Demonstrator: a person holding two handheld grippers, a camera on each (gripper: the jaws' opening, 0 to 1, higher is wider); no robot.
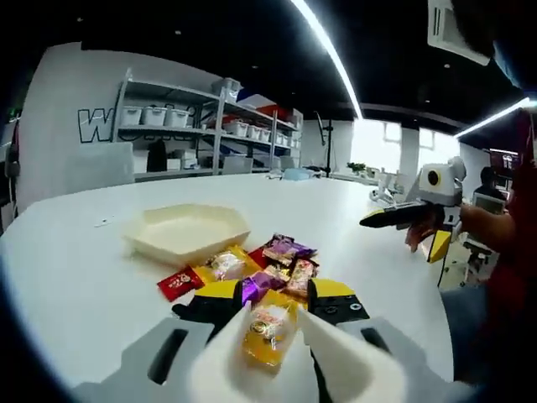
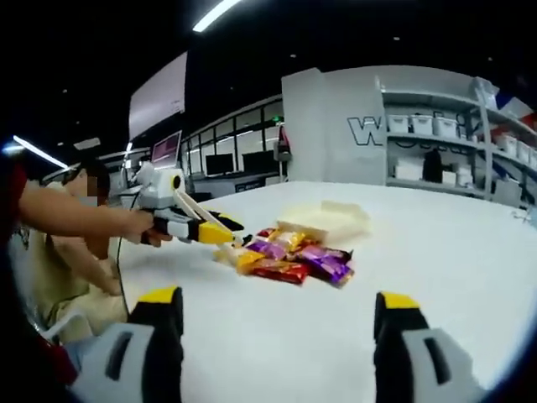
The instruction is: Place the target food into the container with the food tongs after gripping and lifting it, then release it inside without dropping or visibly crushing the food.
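Note:
My left gripper [image 1: 273, 299] is shut on white food tongs [image 1: 336, 357]. The tong arms close around an orange-yellow wrapped snack [image 1: 268, 334] at the near edge of a pile of wrapped snacks [image 1: 273, 264]. Whether the snack is off the table I cannot tell. A cream hexagonal container [image 1: 186, 228] stands empty just beyond the pile to the left. In the right gripper view a hand holds the left gripper [image 2: 186, 225] at the left, with its tongs [image 2: 220, 243] reaching into the pile [image 2: 295, 259] in front of the container [image 2: 334, 220]. My right gripper [image 2: 277, 312] is open and holds nothing.
The white table [image 1: 75, 277] is round and wide. A hand holds the right gripper [image 1: 401, 218] over the table's right side. Shelves with white bins [image 1: 180, 117] stand along the back wall. A person sits at the left [image 2: 75, 243], by the table edge.

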